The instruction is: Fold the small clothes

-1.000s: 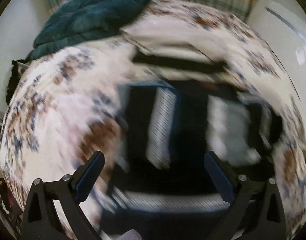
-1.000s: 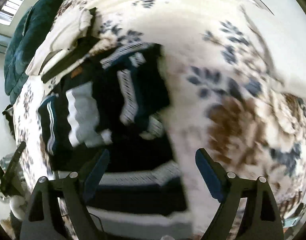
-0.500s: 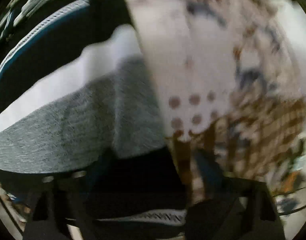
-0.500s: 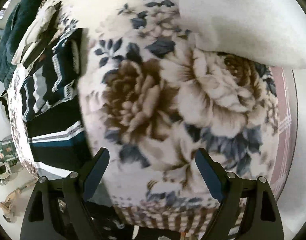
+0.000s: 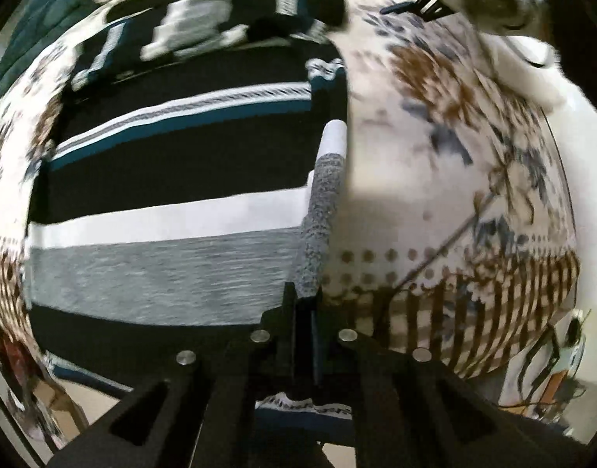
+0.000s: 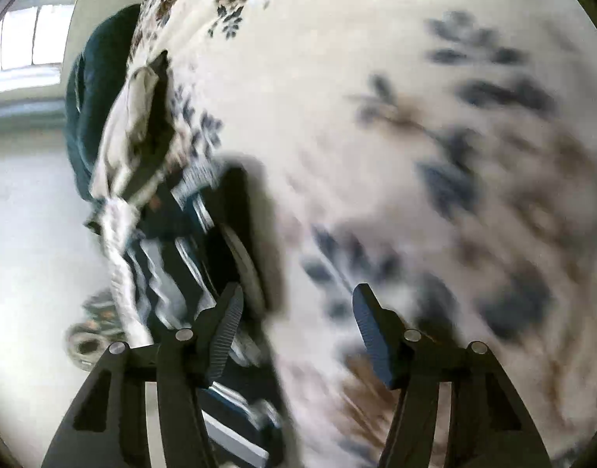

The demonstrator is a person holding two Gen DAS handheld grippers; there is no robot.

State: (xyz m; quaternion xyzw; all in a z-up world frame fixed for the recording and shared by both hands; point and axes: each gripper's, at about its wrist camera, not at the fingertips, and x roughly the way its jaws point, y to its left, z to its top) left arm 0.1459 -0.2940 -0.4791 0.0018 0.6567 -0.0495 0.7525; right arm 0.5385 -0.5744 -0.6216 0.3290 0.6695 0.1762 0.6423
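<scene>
left gripper (image 5: pixel 304 304) clamping striped sweater (image 5: pixel 173 195) edge, right gripper (image 6: pixel 296 335) apparently spread

We see daylight from a bright, washed-out window (image 6: pixel 23 35) at upper left of the right wrist view. Motion blur smears the floral bedspread (image 6: pixel 434 156) there; the left wrist view is sharper centrally, smeared toward its top. Fisheye bulges both, corners black.

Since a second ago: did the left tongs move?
Yes. The left tongs went from open above the striped garment to shut on its right edge beside the floral bedspread.
</scene>
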